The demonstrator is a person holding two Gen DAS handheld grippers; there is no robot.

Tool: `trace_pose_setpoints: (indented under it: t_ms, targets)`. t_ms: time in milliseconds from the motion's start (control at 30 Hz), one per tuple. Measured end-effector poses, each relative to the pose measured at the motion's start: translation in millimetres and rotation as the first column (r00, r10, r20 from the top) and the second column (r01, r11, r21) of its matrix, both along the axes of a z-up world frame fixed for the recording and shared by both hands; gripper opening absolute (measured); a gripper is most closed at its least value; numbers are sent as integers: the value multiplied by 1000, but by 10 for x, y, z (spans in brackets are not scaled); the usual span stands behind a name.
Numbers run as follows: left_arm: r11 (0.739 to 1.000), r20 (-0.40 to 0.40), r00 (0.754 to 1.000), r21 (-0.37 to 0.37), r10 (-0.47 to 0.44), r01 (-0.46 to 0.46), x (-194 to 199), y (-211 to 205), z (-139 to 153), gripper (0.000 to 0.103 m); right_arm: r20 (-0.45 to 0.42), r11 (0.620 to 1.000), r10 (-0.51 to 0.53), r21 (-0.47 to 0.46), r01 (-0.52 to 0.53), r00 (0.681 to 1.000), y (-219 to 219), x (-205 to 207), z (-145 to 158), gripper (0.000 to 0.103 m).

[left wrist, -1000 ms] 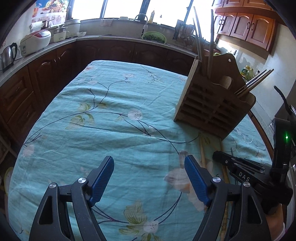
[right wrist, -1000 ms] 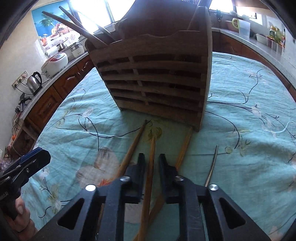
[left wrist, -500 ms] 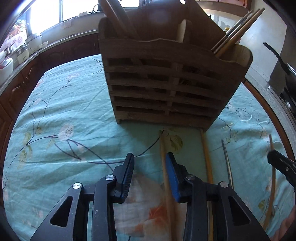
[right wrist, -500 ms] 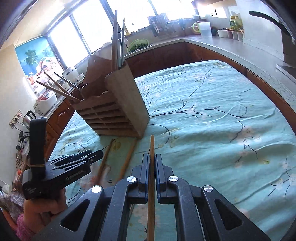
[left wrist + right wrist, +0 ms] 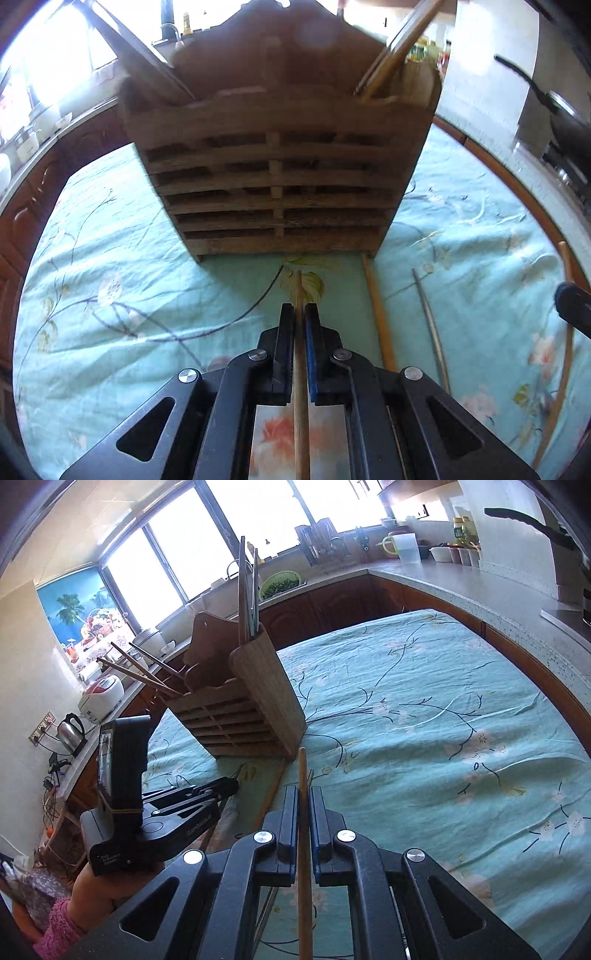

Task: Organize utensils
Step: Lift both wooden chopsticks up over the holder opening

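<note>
Before wooden rack: both hand-held grippers, left and right, angled down, each clamping chopstick.

Open tablecloth right of the wooden utensil rack; loose chopsticks along its front.

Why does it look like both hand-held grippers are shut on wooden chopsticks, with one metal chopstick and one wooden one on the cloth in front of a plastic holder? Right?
One error: the holder is slatted wood, not plastic, as the left wrist view shows. The rest holds: left hand-held gripper and right hand-held gripper are each shut on a wooden chopstick, while a metal chopstick and a wooden one lie on the cloth.
</note>
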State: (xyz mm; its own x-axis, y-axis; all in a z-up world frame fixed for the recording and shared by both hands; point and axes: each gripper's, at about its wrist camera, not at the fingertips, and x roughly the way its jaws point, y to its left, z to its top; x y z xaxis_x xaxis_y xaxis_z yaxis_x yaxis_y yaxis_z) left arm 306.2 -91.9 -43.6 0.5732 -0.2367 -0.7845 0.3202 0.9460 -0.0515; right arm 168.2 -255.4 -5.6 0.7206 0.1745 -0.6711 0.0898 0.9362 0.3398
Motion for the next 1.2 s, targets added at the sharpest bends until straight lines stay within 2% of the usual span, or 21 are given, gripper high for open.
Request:
trace_pose_setpoints:
  t_ms: [200, 400, 633, 767, 1000, 1200]
  targets:
    - [981, 40, 998, -193, 44, -35, -403, 412, 334, 4, 34, 1000, 3, 14, -3, 999, 22, -92, 135, 5]
    - [953, 118, 989, -299, 86, -47, -824, 809, 717, 4, 86, 1000, 19, 6, -19, 996, 95, -152, 370, 5]
    - [940, 197, 974, -339, 116, -44, -1268, 1153, 1026, 4, 163, 1000, 18, -6, -17, 987, 114, -257, 673, 5]
    - [937, 229, 965, -348, 126, -40, -1454, 1236, 1094, 4, 191, 1000, 13, -11, -11, 982, 115, -305, 782, 6]
    - [930, 261, 955, -365, 143, -39, -1617, 1293, 1143, 4, 218, 1000, 14, -18, -10, 976, 103, -317, 891, 6]
    - [926, 277, 948, -375, 155, -42, -1574, 1377, 1224, 4, 230, 1000, 13, -22, -8, 973, 99, -319, 939, 6]
